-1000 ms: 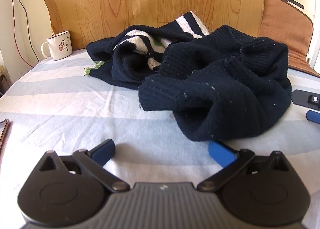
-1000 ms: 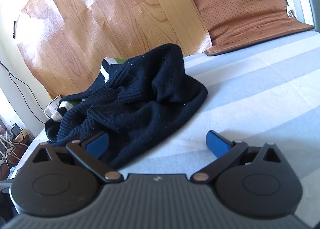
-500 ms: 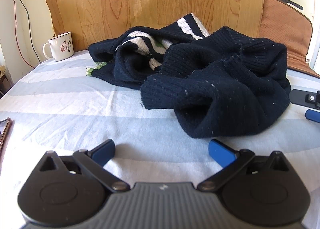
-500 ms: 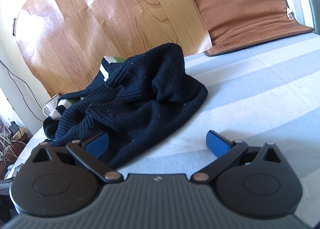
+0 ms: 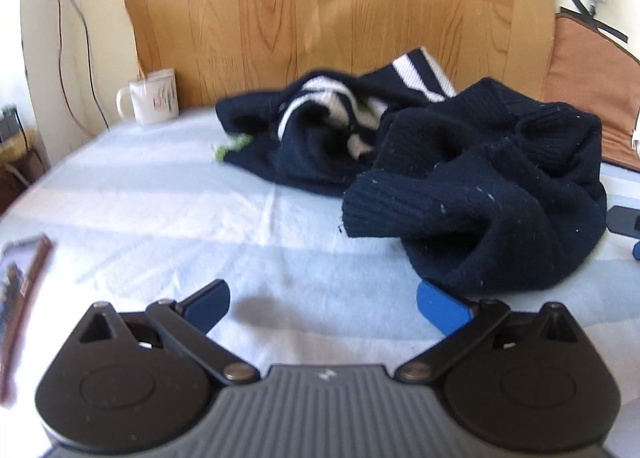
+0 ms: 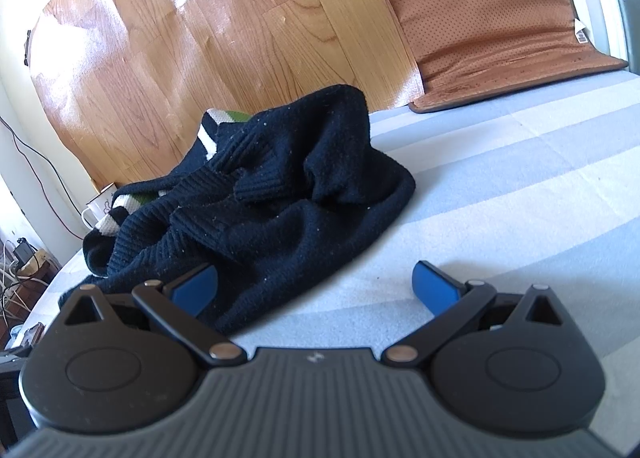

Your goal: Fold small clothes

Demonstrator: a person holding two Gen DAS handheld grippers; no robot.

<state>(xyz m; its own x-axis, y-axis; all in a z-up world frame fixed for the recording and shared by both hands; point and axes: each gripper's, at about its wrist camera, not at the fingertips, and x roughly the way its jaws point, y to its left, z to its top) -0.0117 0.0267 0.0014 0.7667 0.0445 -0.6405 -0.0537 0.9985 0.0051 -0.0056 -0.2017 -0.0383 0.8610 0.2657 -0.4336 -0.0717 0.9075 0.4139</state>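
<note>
A crumpled navy knit sweater [image 5: 480, 194] with white and green stripes lies in a heap on the light blue striped bed sheet [image 5: 160, 210]. It also shows in the right wrist view [image 6: 280, 210]. My left gripper [image 5: 322, 304] is open and empty, just in front and to the left of the sweater's near cuff. My right gripper [image 6: 316, 290] is open and empty, with its left fingertip [image 6: 196, 290] at the sweater's near edge. Part of the right gripper [image 5: 624, 222] shows at the far right of the left wrist view.
A white enamel mug [image 5: 154, 102] stands at the back left against a wooden board [image 5: 320, 18]. A brown cushion [image 6: 488, 18] leans at the back right. A phone with a brown case [image 5: 20, 286] lies at the left edge. Cables hang on the left wall.
The left gripper has swung left, so the sweater sits further right in its view and the mug and phone show more. The right gripper has barely moved.
</note>
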